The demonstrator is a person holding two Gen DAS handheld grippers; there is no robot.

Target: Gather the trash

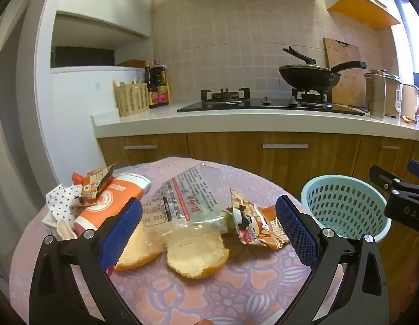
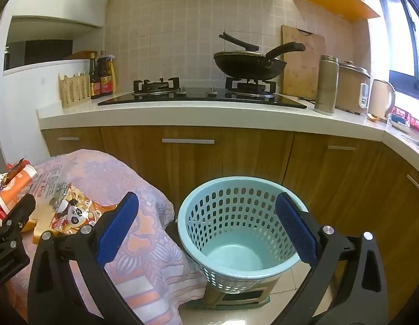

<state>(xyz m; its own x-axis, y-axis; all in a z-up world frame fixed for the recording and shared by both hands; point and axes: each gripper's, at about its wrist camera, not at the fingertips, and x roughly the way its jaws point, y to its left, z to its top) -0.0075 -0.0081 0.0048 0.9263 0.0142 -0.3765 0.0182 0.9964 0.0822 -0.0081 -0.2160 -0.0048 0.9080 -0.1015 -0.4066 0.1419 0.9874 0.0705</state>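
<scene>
With both the left tool (image 1: 209, 233) and the right tool (image 2: 206, 230) held wide and empty, the light, crinkly, slippery snack wrapper (image 1: 256, 223) lying on the counter (image 1: 236, 279) beside the basket (image 2: 231, 216) is best pinched at a raised edge.

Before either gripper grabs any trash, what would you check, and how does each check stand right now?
1. Left gripper open: ok.
2. Right gripper open: ok.
3. Panda snack wrapper lies between the left fingers: ok.
4. Blue basket upright and empty: ok.
5. Basket stands beside the table, nothing blocking its mouth: ok.
6. Whether the orange cup still holds liquid: cannot tell.
</scene>
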